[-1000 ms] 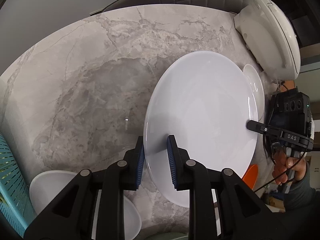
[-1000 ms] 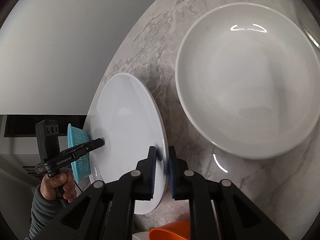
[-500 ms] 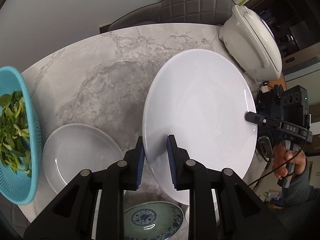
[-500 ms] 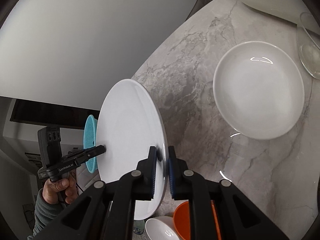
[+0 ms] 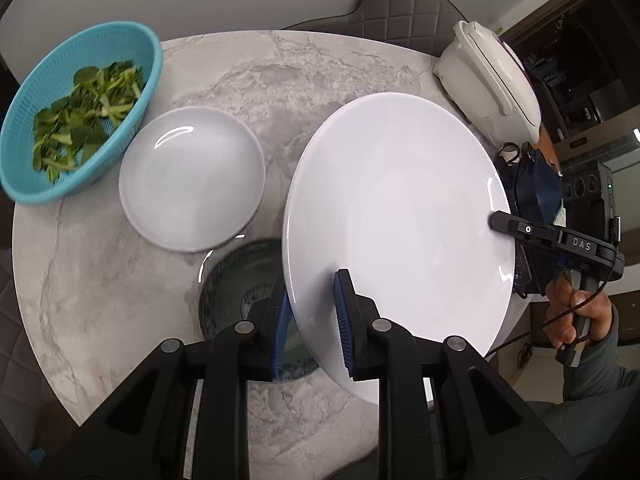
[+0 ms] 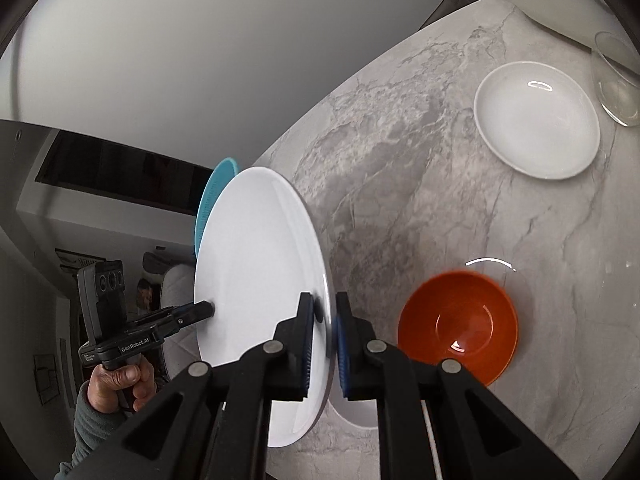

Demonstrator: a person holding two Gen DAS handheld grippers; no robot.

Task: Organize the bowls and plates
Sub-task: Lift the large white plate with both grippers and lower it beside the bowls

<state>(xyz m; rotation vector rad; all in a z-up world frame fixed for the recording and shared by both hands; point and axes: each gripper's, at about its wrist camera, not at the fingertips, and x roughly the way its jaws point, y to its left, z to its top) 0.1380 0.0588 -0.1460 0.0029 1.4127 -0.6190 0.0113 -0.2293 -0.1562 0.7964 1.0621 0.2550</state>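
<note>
Your left gripper [image 5: 310, 312] has its blue pads [image 5: 343, 312] pinching the near rim of a large white plate [image 5: 396, 216], and your right gripper [image 6: 322, 340] is pinching the opposite rim of that plate edge-on, so you hold it between both hands, tilted, in the air above the marble table [image 5: 320, 76]. The plate looks stiff, glossy and breakable — likely heavy for a rim-only grip and prone to slipping, so two opposite points on the rim seem the right hold. Beneath it on the table lie a dark patterned bowl [image 5: 240, 280], a smaller white plate [image 5: 192, 178] and a blue colander of greens [image 5: 80, 112]; an orange bowl [image 6: 458, 326] and another white plate [image 6: 538, 120] show from the right wrist. Compared with a second ago, the plate has risen well clear of the table and travelled towards the colander side — the colander, dark bowl and orange bowl have only now come into view, and both pinches are unchanged.
</note>
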